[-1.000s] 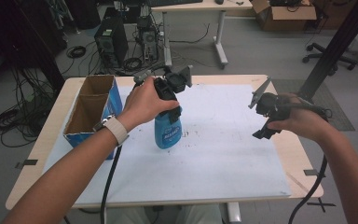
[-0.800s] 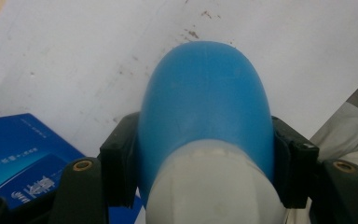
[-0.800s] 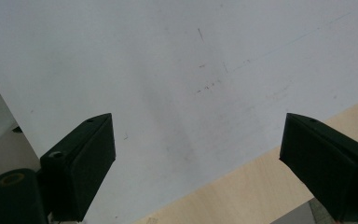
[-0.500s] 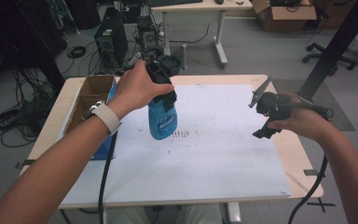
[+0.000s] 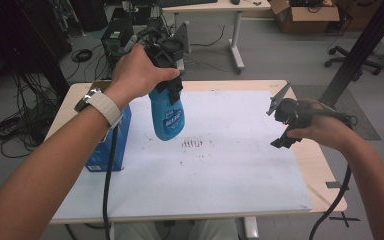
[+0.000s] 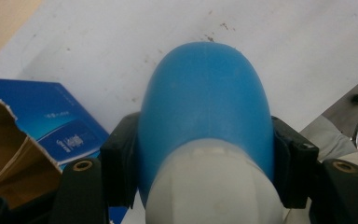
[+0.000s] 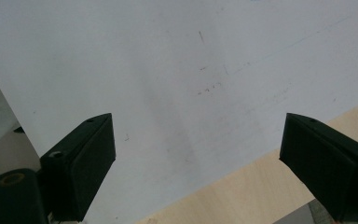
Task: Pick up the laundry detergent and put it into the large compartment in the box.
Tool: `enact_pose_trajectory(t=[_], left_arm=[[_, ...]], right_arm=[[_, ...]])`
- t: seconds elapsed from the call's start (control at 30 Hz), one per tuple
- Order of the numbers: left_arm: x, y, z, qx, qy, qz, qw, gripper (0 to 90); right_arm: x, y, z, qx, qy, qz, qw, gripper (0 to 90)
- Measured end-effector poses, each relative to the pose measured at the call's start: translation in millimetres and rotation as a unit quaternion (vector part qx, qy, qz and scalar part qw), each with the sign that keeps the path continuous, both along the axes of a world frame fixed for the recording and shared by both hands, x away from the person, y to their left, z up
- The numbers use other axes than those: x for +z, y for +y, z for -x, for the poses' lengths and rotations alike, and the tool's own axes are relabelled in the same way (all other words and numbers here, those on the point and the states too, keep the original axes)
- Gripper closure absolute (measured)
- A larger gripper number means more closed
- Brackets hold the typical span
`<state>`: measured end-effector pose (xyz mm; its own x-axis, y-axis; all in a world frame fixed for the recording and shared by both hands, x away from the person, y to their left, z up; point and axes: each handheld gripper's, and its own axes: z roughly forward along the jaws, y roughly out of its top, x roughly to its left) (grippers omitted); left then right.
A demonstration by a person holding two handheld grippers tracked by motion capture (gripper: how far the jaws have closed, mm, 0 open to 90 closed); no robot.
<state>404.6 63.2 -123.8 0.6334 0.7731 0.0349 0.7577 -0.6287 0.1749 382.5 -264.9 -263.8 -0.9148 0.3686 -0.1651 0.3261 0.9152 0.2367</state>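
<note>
We are holding the blue spray bottle (image 5: 167,114) in the left gripper (image 5: 166,75), whose jaws are pinching the bottle's upper body from both sides, just below its pale neck (image 6: 214,186). The bottle is hanging clear of the white sheet (image 5: 220,165) covering the tabletop (image 5: 325,175), toward the far left corner, tilted slightly. The open cardboard box (image 5: 105,145) with blue sides is sitting near the left edge, beside the bottle. We are holding the right gripper (image 5: 284,122) above the right edge, its jaws spread wide with nothing between them.
</note>
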Motion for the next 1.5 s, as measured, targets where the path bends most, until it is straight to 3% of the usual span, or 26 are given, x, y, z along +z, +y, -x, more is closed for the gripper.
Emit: enact_pose_trajectory(t=[0.3,0.63,1.13,1.23,1.27,1.3,1.5], left_arm=[[28.6,21.8,-6.7,0.056,-0.004,0.007,0.9984,37.6],[55.4,46.6,-11.3,0.111,-0.016,0.003,0.9937,37.6],[81.7,87.2,-11.9,0.202,-0.028,0.002,0.9790,37.6],[83.6,94.4,-12.2,0.216,-0.030,0.004,0.9758,37.6],[83.9,100.6,-12.6,0.229,-0.030,0.009,0.9729,37.6],[83.9,100.6,-12.6,0.229,-0.030,0.009,0.9729,37.6],[83.7,114.3,-13.0,0.253,-0.037,-0.001,0.9668,37.6]], right_arm=[[3.2,1.2,0.5,0.004,-0.003,-0.002,1.0000,10.3],[4.9,3.4,0.6,0.008,-0.006,-0.003,0.9999,10.3],[7.4,4.3,0.0,0.006,-0.007,-0.001,1.0000,10.3],[6.9,6.0,0.0,0.008,-0.007,-0.001,0.9999,10.3],[6.8,6.4,0.1,0.008,-0.008,-0.001,0.9999,10.3],[6.8,6.4,0.1,0.008,-0.008,-0.001,0.9999,10.3],[6.6,6.2,-0.6,0.008,-0.008,-0.001,0.9999,10.3]])
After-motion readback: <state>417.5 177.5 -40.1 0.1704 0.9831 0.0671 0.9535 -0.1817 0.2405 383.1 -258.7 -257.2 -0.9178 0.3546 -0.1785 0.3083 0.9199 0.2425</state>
